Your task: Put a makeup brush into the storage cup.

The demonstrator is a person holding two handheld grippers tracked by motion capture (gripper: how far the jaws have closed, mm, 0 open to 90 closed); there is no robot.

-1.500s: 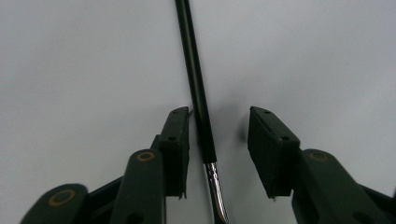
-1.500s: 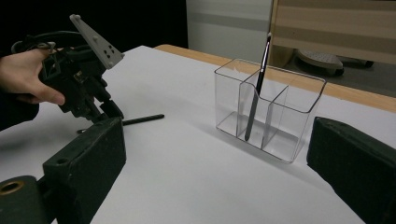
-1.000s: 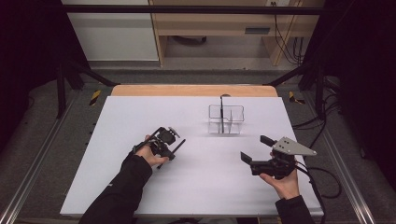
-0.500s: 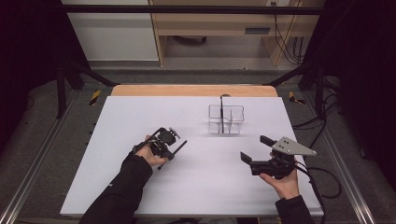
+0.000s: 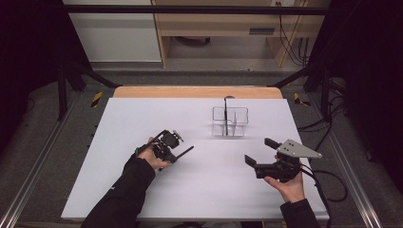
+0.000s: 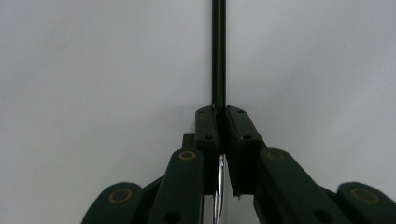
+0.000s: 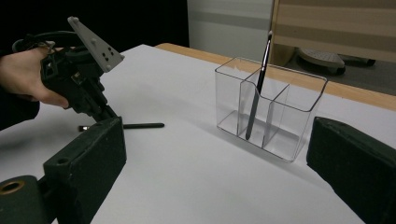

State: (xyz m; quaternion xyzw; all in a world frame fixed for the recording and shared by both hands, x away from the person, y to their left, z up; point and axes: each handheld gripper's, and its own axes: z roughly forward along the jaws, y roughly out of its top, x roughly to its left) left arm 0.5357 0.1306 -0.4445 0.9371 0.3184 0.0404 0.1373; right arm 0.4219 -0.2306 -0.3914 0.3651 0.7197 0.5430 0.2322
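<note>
At the left of the white table (image 5: 119,142), the left gripper (image 5: 178,155) is clenched on 1 thin black brush (image 6: 218,56), its jaws having just been closing onto it. The brush lies low over the table, its black handle running out past the jaw tips toward the right, and its metal ferrule shows between the jaws in the left gripper view. Farther right and toward the far edge stands 1 clear organizer (image 5: 230,121) with 3 compartments; 1 second black brush (image 7: 259,79) leans upright in its middle compartment. At the near right, the right gripper (image 5: 259,152) hangs released, its 2 jaws wide apart and holding nothing, well apart from the organizer.
</note>
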